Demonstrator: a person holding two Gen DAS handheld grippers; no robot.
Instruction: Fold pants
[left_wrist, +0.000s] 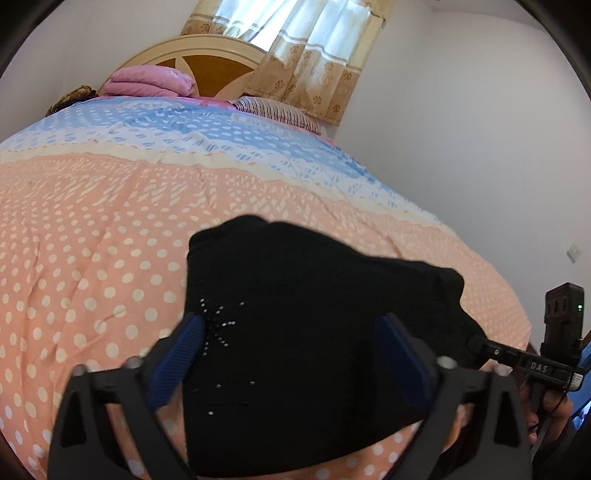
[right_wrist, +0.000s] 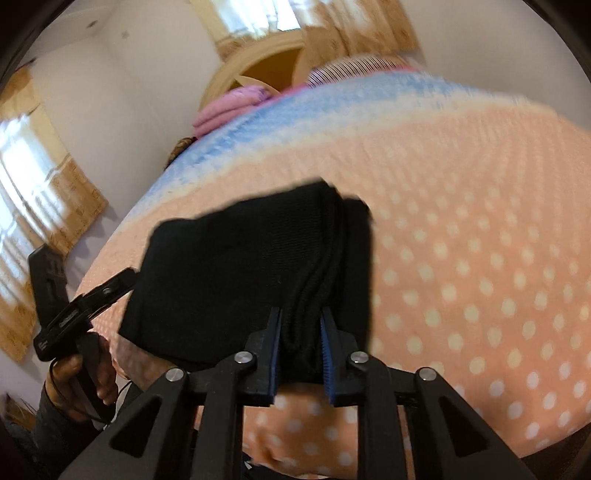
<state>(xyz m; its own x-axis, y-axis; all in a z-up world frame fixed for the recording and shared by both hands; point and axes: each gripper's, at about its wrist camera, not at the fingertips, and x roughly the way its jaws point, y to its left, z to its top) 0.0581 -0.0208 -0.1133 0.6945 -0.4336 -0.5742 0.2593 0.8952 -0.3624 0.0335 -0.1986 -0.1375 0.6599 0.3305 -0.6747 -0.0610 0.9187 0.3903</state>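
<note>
Your black knit pants (left_wrist: 306, 332) lie folded into a compact bundle on the peach polka-dot bedspread (left_wrist: 92, 258). Your right hand-held gripper (right_wrist: 301, 350) pinches their thick edge; your left hand-held gripper (left_wrist: 291, 365) straddles them, spread wide. Probably only final placing remains.

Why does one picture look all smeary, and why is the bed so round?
The right wrist view is motion-blurred: the polka-dot bedspread and curtains smear there. The left wrist view is sharp, with crisp dots. Both use fisheye lenses, which bulge the flat bed. The black pants stay dark, showing little detail.
</note>
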